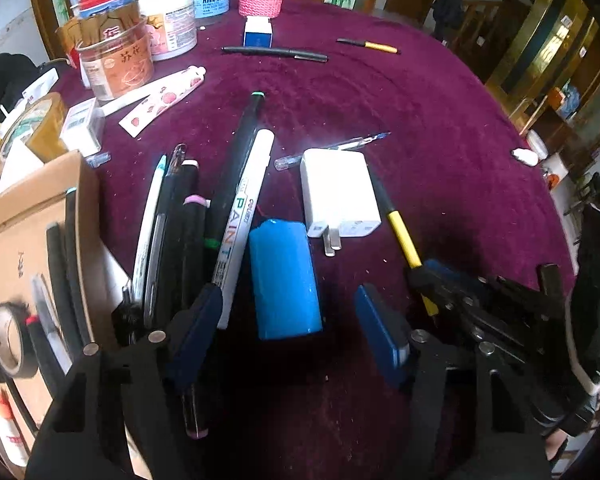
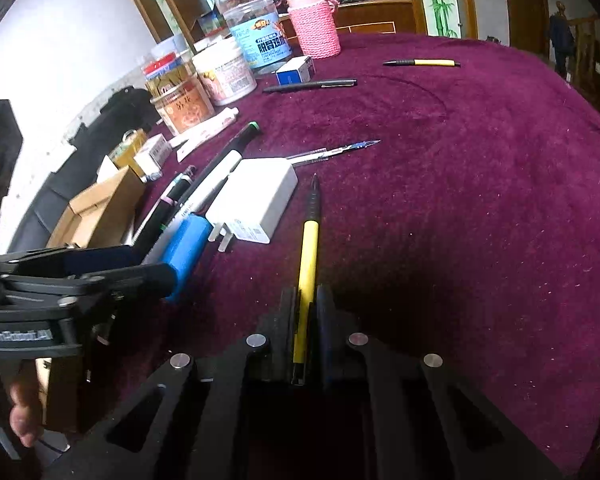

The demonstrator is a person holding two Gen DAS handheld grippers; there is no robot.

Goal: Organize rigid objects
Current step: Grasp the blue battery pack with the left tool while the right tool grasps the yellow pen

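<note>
Support: round table, maroon cloth (image 1: pixel 440 152). On cloth: blue cylinder (image 1: pixel 284 280), white charger (image 1: pixel 338 190), row of markers (image 1: pixel 204 216), clear pen (image 1: pixel 336 146), black pen (image 1: pixel 274 53), jars (image 1: pixel 140 40) at far left.

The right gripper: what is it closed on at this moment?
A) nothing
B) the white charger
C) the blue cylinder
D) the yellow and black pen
D: in the right wrist view the right gripper has both pads pressed on the yellow and black pen, whose tip points away over the purple cloth.
</note>
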